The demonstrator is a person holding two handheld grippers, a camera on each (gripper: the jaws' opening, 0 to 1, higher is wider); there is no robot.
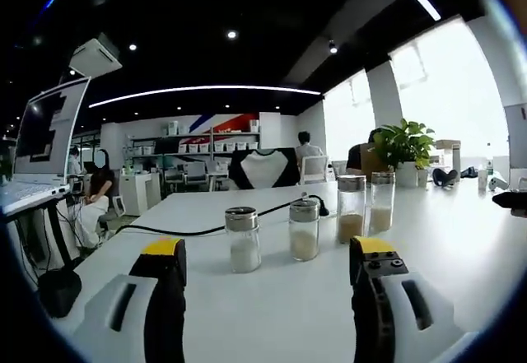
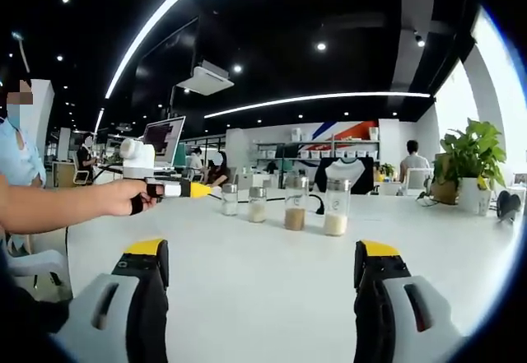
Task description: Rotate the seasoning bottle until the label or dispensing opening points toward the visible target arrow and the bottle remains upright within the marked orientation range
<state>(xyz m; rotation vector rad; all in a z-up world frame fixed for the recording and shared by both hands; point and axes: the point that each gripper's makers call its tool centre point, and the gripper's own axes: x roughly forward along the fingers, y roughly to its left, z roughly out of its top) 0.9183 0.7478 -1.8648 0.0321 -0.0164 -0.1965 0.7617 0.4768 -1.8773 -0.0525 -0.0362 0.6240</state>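
Left gripper view looks across a white table (image 1: pixel 461 239) at four glass seasoning bottles standing upright in a loose row: a short bottle of white grains (image 1: pixel 244 239), a short bottle of pale grains (image 1: pixel 304 230) just beside it, then a tall bottle of brown seasoning (image 1: pixel 351 208) and a tall bottle of pale seasoning (image 1: pixel 381 202), which stand close together. A black cable (image 1: pixel 198 230) runs along the table behind the short ones. The left gripper (image 1: pixel 268 268) hangs above the tabletop short of the bottles, its yellow-tipped jaws spread wide with nothing between them. A potted plant (image 1: pixel 403 149) stands farther back on the right, and a laptop (image 1: pixel 45 145) sits at the left edge. In the right gripper view, the right gripper (image 2: pixel 263 264) is likewise released, jaws well apart and empty, well back from the same four bottles. There the left gripper appears from the left, held in a person's hand (image 2: pixel 128 198), its yellow tip near the leftmost short bottle; whether it touches cannot be told. No arrow marking can be made out on the table.
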